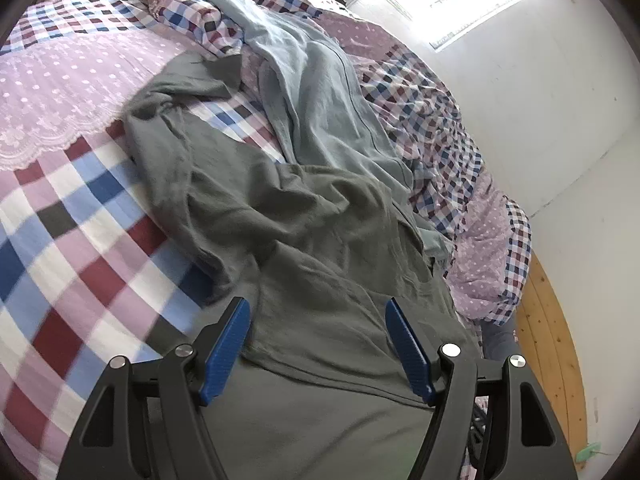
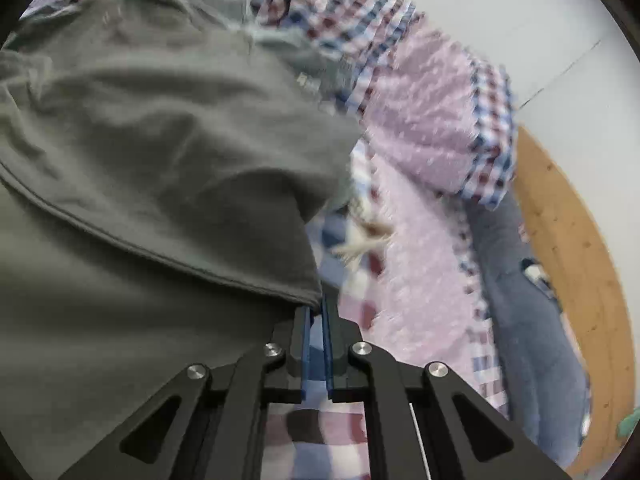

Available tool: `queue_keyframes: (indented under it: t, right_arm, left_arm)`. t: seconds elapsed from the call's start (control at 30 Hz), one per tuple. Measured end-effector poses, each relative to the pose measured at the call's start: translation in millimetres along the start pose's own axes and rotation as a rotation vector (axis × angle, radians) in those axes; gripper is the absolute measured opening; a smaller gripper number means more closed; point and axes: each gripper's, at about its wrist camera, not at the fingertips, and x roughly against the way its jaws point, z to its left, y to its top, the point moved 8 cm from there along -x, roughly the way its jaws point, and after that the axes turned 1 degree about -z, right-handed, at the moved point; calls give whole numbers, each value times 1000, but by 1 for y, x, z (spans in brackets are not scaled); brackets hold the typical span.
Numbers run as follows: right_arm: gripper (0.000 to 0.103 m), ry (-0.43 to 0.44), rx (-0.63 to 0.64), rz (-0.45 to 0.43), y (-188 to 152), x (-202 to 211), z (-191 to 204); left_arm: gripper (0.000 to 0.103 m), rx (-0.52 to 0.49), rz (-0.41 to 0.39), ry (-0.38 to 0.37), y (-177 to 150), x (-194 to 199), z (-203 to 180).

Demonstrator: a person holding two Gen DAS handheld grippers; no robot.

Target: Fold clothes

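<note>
A crumpled dark grey garment [image 1: 280, 220] lies along the checked bed, its hem toward me. My left gripper [image 1: 316, 304] hovers open just above that near hem, its blue pads [image 1: 226, 344] wide apart and nothing between them. A light blue garment [image 1: 320, 100] lies rumpled beyond the grey one, partly under its far edge. In the right wrist view the grey garment [image 2: 160, 140] fills the left side, and my right gripper [image 2: 317, 305] is shut on its hemmed corner, which is lifted off the sheet. This view is motion-blurred.
The bed has a checked sheet [image 1: 60, 232] with a pink dotted lace panel [image 1: 60, 80]. A bunched checked and pink duvet [image 1: 440, 120] lies along the right side. Blue-grey denim [image 2: 528, 320] hangs at the bed's edge above the wooden floor [image 2: 568, 240]. A white wall stands beyond.
</note>
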Motion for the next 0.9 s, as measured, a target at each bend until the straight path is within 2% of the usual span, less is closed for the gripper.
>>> queue_keyframes:
  t: [0.1,0.3,0.37,0.4,0.43,0.53,0.67,0.87,0.9]
  right_arm:
    - [3,1,12,22,-6,-15,9]
    - [6,50,-28,-18,-12,-15,10]
    - [25,62,-61,-5,-17,-11,4]
    - [39,56,-78,7,-21,-9,-1]
    - [45,52,-97,17,-24,-5,-6]
    - [46,105,-181,47,-33,6,-16]
    - [46,181,-268,5,-25,41,-12]
    - [47,332,-294,-117,23,111,43]
    - [47,381,-285,-137,37,121,58]
  left_arm:
    - [74,9,-13,8,9,5,8]
    - [74,22,-36,34,24,15,25]
    - [74,20,-41,44,29,18,31]
    - [74,24,-43,46,31,20,34]
    - [74,32,-45,47,34,23,39]
    - [74,58,-47,50,40,27,50]
    - [74,100,-35,52,47,29,62]
    - [74,121,-33,52,56,34,69]
    - [74,138,-35,48,59,37,72]
